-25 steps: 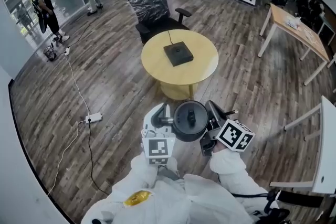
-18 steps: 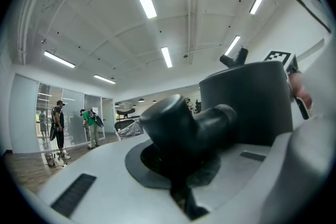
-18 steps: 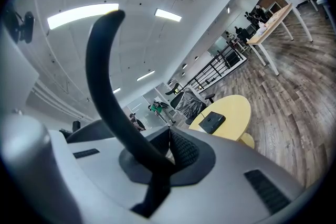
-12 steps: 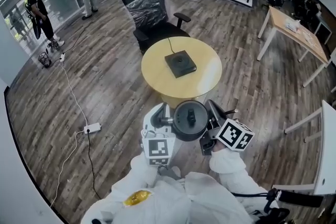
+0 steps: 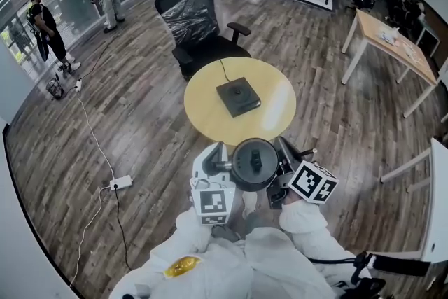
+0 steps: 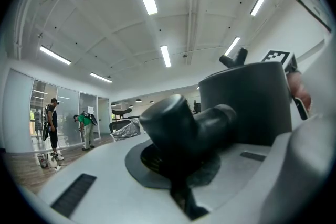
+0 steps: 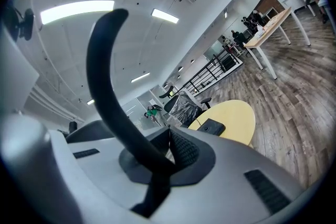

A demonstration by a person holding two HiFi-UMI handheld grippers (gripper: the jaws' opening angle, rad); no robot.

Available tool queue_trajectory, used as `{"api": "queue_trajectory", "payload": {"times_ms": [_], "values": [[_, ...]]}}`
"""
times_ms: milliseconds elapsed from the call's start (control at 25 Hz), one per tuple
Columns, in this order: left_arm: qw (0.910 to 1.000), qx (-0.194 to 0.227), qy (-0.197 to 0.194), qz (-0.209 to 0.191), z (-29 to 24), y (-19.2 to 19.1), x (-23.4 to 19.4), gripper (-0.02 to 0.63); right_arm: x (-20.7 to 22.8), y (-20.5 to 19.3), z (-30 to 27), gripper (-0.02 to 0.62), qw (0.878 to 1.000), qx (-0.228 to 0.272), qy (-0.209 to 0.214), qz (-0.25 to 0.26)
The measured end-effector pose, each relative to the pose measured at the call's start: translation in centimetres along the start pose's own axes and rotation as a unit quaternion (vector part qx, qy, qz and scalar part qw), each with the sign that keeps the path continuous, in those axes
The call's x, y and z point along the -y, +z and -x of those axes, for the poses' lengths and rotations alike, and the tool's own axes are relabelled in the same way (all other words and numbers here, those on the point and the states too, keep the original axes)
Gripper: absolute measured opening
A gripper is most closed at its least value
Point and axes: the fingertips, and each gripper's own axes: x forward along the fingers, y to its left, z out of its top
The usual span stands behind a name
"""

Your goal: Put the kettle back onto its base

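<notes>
A dark grey kettle (image 5: 253, 163) hangs in the air between my two grippers, seen from above with its lid up. My left gripper (image 5: 222, 165) is shut on the stubby spout (image 6: 178, 123), with the kettle body (image 6: 247, 102) just beyond it. Over on the other side, my right gripper (image 5: 281, 166) is shut on the curved black handle (image 7: 107, 86). The square black base (image 5: 238, 96) lies in the middle of a round yellow table (image 5: 210, 115) just ahead of the kettle, its cord running off the far edge. From the right gripper view, the base (image 7: 210, 127) and table (image 7: 236, 123) show past the jaws.
A black office chair (image 5: 199, 24) wrapped in plastic stands behind the table. A power strip (image 5: 120, 183) and its cable lie on the wooden floor at left. Two people (image 5: 42, 24) stand far left. A wooden desk (image 5: 392, 38) and a white table (image 5: 437, 206) are at right.
The round table and the base have come nearer and lower in the head view. Both grippers keep their hold on the kettle, which stays level between them.
</notes>
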Motion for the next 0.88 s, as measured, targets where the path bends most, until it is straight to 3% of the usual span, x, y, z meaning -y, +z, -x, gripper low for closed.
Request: {"api": "queue_trajectory", "payload": {"times_ms": [360,880], "values": [[0.9996,-0.009,0.026,0.001,-6.8,-1.6,-3.4,-0.002,1.5,1.6,-8.2,0.012,0.999,-0.019,0.025,-0.001],[0.9990,-0.004,0.043,0.007,-20.7,-2.3,-5.3,-0.002,7.3,8.0,-20.0,0.012,0.999,-0.034,0.035,0.006]]}}
